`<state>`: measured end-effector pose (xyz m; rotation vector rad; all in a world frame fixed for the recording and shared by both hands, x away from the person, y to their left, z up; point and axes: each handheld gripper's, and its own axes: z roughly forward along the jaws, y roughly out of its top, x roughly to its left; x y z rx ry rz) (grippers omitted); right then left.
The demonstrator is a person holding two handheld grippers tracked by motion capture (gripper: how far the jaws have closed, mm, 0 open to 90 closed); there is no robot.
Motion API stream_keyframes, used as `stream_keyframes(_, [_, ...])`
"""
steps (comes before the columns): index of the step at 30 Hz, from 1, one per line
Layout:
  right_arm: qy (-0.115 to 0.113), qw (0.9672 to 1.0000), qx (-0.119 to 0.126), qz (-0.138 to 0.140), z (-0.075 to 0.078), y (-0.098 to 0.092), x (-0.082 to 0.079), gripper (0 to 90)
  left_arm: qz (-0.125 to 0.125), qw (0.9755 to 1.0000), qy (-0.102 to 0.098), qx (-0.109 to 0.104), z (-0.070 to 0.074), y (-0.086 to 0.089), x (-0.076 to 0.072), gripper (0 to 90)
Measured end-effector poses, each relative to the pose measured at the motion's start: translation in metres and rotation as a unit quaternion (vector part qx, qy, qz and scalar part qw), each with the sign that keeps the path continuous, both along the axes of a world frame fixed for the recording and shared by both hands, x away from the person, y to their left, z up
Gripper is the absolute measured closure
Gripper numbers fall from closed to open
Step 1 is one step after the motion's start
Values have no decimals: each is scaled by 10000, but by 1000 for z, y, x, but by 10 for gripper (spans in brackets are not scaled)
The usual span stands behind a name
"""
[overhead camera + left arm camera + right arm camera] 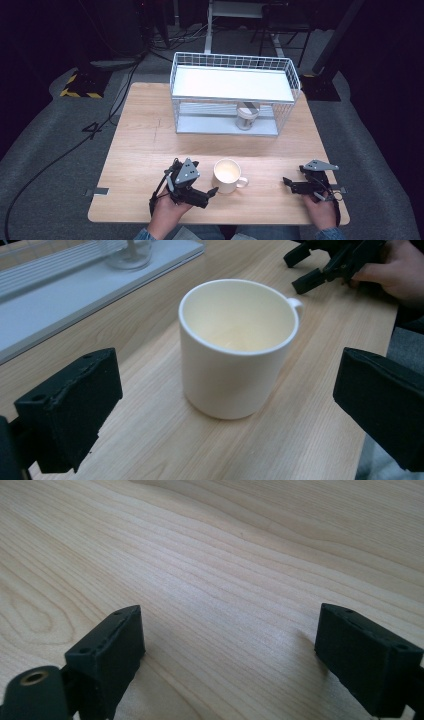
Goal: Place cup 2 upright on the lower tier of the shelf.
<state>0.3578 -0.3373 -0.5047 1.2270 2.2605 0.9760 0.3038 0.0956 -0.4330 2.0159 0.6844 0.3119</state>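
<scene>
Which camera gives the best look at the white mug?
The left gripper view: the white mug sits close and large, its empty inside visible. The high view shows it small, from above. The right gripper view looks at bare table.

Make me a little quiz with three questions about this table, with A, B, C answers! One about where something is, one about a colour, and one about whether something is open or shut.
1. Where does the glass jar stand?
A. on the lower shelf of the white wire rack
B. on top of the rack
C. inside the mug

2. What colour is the mug?
A. red
B. cream white
C. blue

3. How do the jaws of the left gripper stand?
A. shut on the mug's handle
C. shut on the jar
B. open, with the mug ahead between them, untouched

Answers:
1 A, the jar shows through the wires under the rack's top shelf.
2 B, the high view and the left gripper view both show a pale cream mug.
3 B, the left gripper view shows both black jaws wide apart, clear of the mug's sides.
</scene>
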Motion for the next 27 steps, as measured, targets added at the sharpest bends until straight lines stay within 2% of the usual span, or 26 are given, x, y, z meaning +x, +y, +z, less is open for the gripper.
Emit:
stream_keyframes(2, [1, 10000, 1, 1, 0, 0, 0, 126, -91, 9999, -79, -53, 0, -6, 0, 0])
stream_keyframes(5, [-1, 10000, 0, 0, 0, 0, 0, 127, -171, 9998, -81, -88, 0, -9, 0, 0])
stream_keyframes(13, [0, 10000, 0, 0, 0, 0, 0, 127, -222, 9996, -8, -174, -5, -17, 6, 0])
stream_keyframes(27, [0, 10000, 0, -1, 0, 0, 0, 126, -332, 9993, 53, -142, -17, -34, 16, 0])
